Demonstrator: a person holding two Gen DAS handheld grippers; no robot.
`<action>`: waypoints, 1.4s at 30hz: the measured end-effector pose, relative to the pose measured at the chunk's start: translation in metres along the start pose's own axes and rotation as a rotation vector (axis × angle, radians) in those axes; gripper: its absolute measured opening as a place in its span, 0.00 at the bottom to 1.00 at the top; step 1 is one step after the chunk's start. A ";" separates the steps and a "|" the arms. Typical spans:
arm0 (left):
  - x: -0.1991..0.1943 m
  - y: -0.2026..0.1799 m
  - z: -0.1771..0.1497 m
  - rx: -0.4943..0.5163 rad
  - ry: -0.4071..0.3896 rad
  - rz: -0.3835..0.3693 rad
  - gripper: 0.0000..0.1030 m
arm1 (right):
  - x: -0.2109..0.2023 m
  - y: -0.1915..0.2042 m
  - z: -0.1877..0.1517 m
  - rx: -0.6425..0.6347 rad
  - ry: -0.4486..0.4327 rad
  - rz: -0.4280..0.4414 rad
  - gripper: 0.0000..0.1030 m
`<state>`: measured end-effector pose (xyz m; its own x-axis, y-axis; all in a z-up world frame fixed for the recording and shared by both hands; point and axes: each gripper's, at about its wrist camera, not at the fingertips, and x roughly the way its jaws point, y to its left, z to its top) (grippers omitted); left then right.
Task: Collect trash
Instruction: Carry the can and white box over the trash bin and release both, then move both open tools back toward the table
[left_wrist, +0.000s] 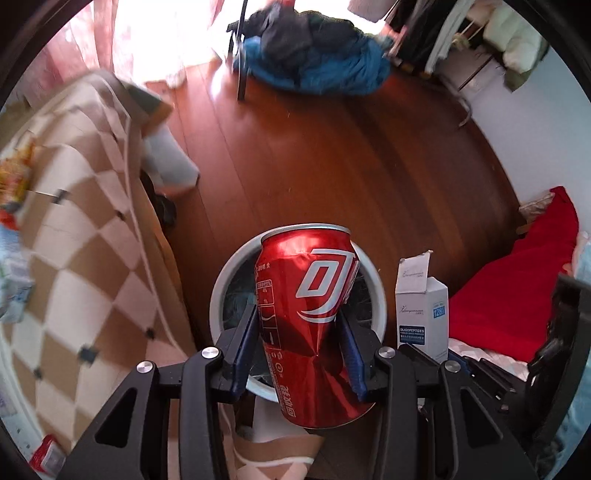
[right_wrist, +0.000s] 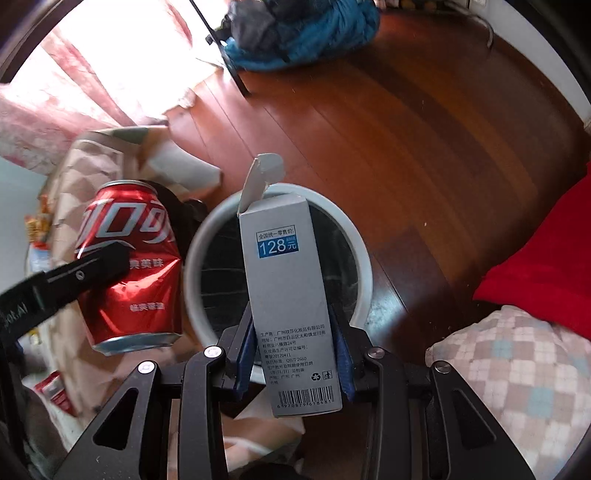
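Note:
A dented red soda can (left_wrist: 314, 321) is clamped in my left gripper (left_wrist: 300, 325), held upright above a round white trash bin (left_wrist: 218, 291) on the wooden floor. My right gripper (right_wrist: 293, 332) is shut on a tall grey carton (right_wrist: 284, 277) with a blue "128" price label and an open top flap, also over the bin (right_wrist: 354, 240). The right wrist view shows the can (right_wrist: 129, 266) to the left, with a black finger (right_wrist: 96, 267) of the left gripper across it. The carton (left_wrist: 421, 306) appears at the right of the left wrist view.
A checked beige blanket (left_wrist: 74, 236) covers furniture on the left. A red cloth (left_wrist: 517, 288) and a checked pillow (right_wrist: 524, 373) lie on the right. A blue and dark clothes pile (left_wrist: 314, 51) sits far across the floor. Snack wrappers (left_wrist: 14, 184) lie at the far left.

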<state>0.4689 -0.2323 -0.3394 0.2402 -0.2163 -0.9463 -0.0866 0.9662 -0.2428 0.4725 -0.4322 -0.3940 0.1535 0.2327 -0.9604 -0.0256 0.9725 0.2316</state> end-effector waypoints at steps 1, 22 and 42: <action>0.011 0.001 0.005 -0.003 0.026 0.002 0.39 | 0.013 -0.003 0.003 0.001 0.022 0.008 0.38; -0.016 0.008 -0.048 0.047 -0.035 0.281 0.92 | 0.015 -0.017 -0.025 0.009 0.005 -0.141 1.00; -0.129 -0.021 -0.094 0.063 -0.205 0.235 0.92 | -0.134 0.020 -0.067 -0.023 -0.208 -0.124 1.00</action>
<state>0.3488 -0.2380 -0.2323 0.4111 0.0405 -0.9107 -0.1043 0.9945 -0.0028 0.3855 -0.4432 -0.2714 0.3573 0.1065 -0.9279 -0.0160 0.9940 0.1079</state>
